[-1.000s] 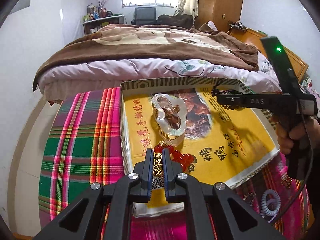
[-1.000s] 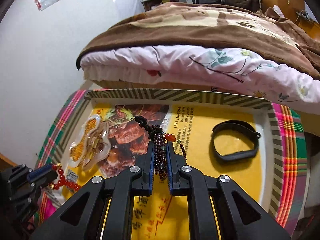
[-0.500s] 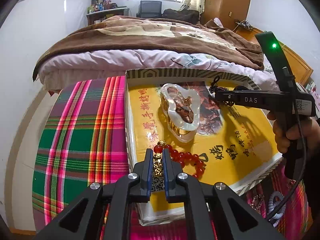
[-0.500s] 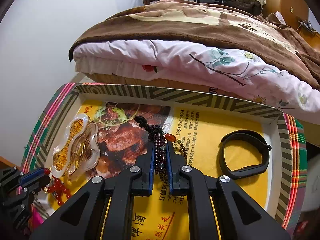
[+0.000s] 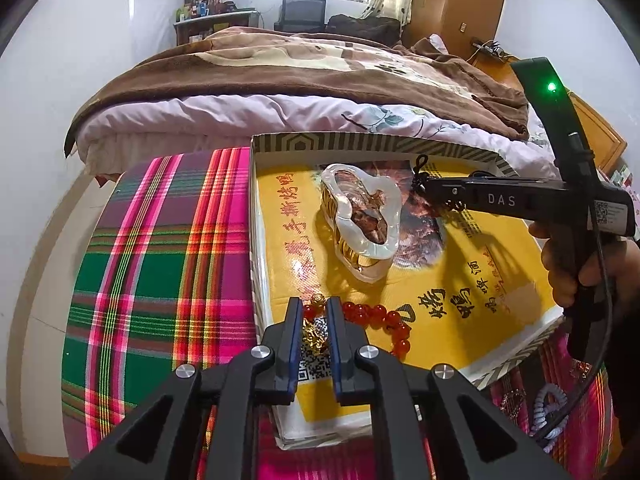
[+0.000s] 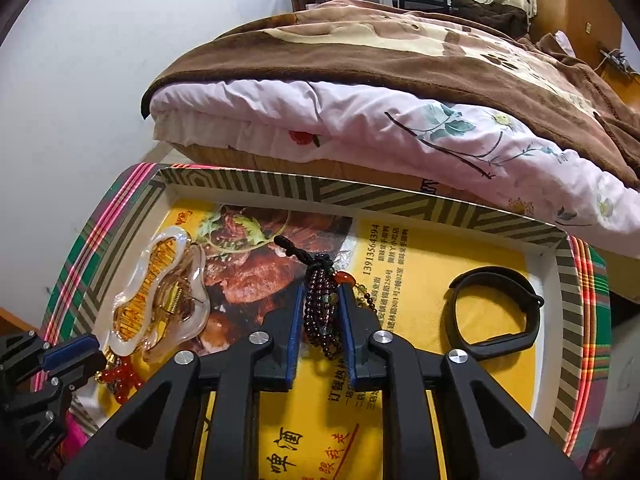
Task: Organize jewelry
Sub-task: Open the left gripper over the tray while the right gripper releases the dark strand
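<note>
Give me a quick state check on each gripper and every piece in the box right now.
left gripper: slightly parted, gold charm between its fingers
red bead bracelet: beads lying on the box floor
right gripper: slightly parted around the dark bead bracelet
dark bead bracelet: bunched between the fingers
clear hair claw: lying on its side, untouched
black band: lying flat, closed loop
box: open
</note>
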